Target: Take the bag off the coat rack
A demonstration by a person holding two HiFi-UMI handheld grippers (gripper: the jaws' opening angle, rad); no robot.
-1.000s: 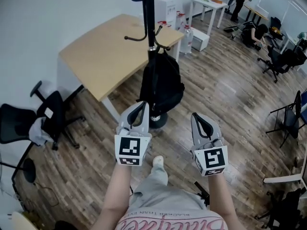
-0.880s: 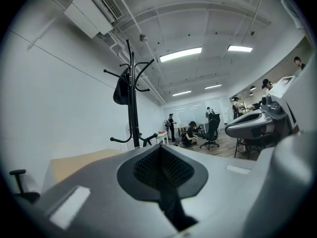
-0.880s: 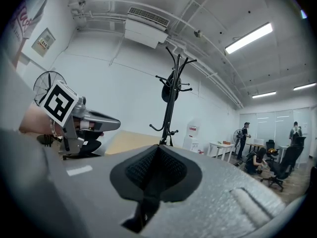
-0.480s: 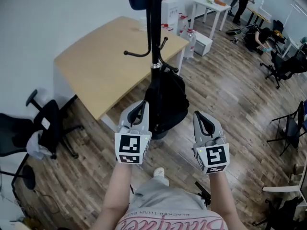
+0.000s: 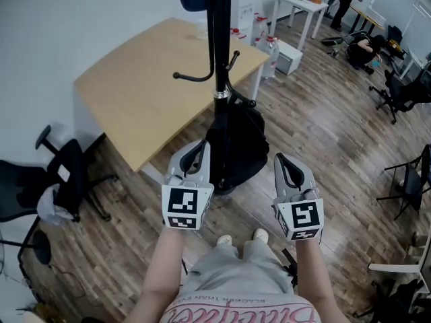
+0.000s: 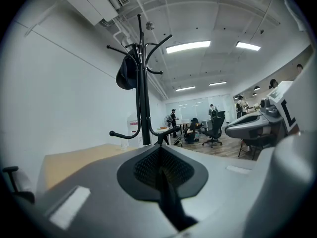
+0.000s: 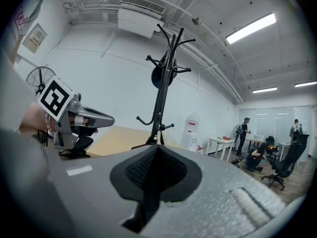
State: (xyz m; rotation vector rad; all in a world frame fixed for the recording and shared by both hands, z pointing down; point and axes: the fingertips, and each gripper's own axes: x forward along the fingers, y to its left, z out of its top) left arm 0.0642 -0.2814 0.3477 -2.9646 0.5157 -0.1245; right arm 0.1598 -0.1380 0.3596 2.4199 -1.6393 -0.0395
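A black bag (image 5: 236,143) hangs low on the black coat rack (image 5: 219,46), its straps over a lower hook. In the head view my left gripper (image 5: 196,152) is shut and empty, just left of the bag and in front of it. On the bag's right, my right gripper (image 5: 289,169) is also shut and empty. The rack (image 6: 142,83) stands ahead in the left gripper view, beyond my shut left gripper (image 6: 159,155), with a dark item (image 6: 127,73) on an upper hook. Past my right gripper (image 7: 156,155), the right gripper view shows the rack (image 7: 161,103); the bag is hidden there.
A light wooden desk (image 5: 135,86) stands behind the rack on the left. A black office chair (image 5: 60,180) is at the far left. A white table (image 5: 296,9), people and more chairs (image 5: 404,93) fill the back right. The floor is wood planks.
The person has stepped closer to the rack, so the bag now lies between the two grippers in the head view. Both feet now show side by side. Both grippers stay shut.
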